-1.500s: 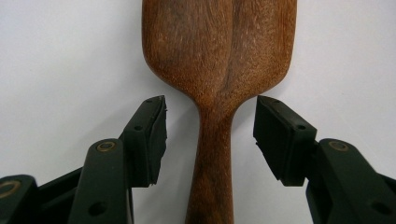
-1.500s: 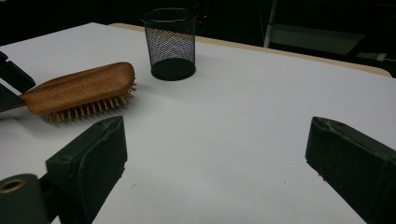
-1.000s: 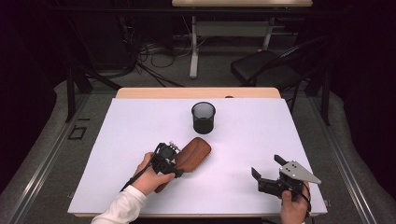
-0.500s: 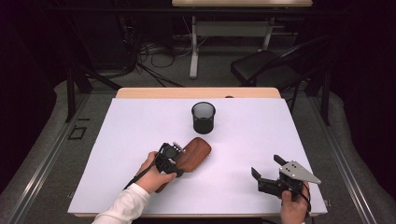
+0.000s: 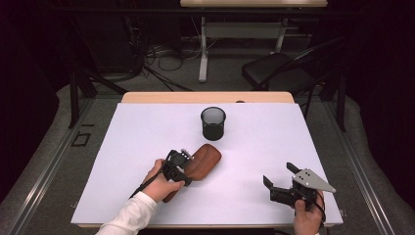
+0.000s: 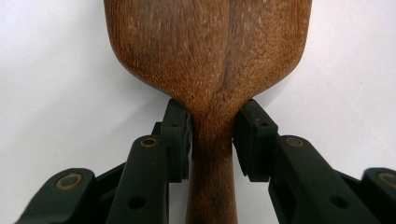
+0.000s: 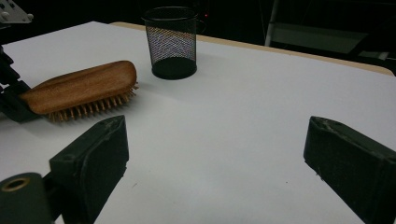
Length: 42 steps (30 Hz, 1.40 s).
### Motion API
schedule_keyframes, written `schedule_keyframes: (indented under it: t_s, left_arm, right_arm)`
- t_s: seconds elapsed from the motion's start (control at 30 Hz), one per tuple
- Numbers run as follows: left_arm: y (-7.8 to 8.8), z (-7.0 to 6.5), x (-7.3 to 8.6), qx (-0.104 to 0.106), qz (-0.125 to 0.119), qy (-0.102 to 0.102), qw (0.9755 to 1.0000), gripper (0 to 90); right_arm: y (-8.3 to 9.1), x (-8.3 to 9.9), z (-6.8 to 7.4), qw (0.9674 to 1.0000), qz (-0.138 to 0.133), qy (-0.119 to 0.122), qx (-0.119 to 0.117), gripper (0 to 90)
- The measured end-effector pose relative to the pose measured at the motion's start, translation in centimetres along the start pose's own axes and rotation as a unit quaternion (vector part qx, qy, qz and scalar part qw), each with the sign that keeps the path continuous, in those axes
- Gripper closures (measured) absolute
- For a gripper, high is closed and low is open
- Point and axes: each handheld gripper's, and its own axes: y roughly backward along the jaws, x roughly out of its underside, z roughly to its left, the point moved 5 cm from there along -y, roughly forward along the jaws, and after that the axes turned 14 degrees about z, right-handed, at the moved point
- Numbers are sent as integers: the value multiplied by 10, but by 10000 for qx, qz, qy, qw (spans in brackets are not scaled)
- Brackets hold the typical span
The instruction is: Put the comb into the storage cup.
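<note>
A wooden hairbrush (image 5: 203, 159) lies bristles down on the white table (image 5: 117, 147), left of the middle. My left gripper (image 5: 188, 166) comes at it from the handle end. In the left gripper view its jaws have just been closing, and the black pads (image 6: 180, 140) now touch both sides of the brush's narrow neck (image 6: 212, 154), below the broad head (image 6: 205, 51). My right gripper (image 5: 278, 174) rests near the front right edge, open, with nothing between its jaws (image 7: 219, 140). It faces the hairbrush (image 7: 84, 86) from a distance.
A black mesh cup (image 5: 213, 122) stands upright behind the brush, toward the table's back middle; it also appears in the right gripper view (image 7: 172, 42). A black chair (image 5: 279, 71) and desk legs stand beyond the table's wooden back edge (image 5: 205, 97).
The left gripper's jaws have drawn in around the brush's neck. Neither hand has shifted, and the brush lies where it was.
</note>
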Motion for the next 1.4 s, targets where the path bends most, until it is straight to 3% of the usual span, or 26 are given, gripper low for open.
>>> schedule_keyframes:
  t_s: [0.27,0.7,1.4]
  left_arm:
    - [0,-1,0,151,56,95,9998,708]
    - [0,-2,1,59,45,78,9999,731]
    - [-1,-1,6,288,-317,105,9990,734]
  right_arm:
    - [0,0,0,10000,4,15,9,65]
    - [0,0,0,10000,8,7,11,66]
    - [0,0,0,10000,11,5,17,66]
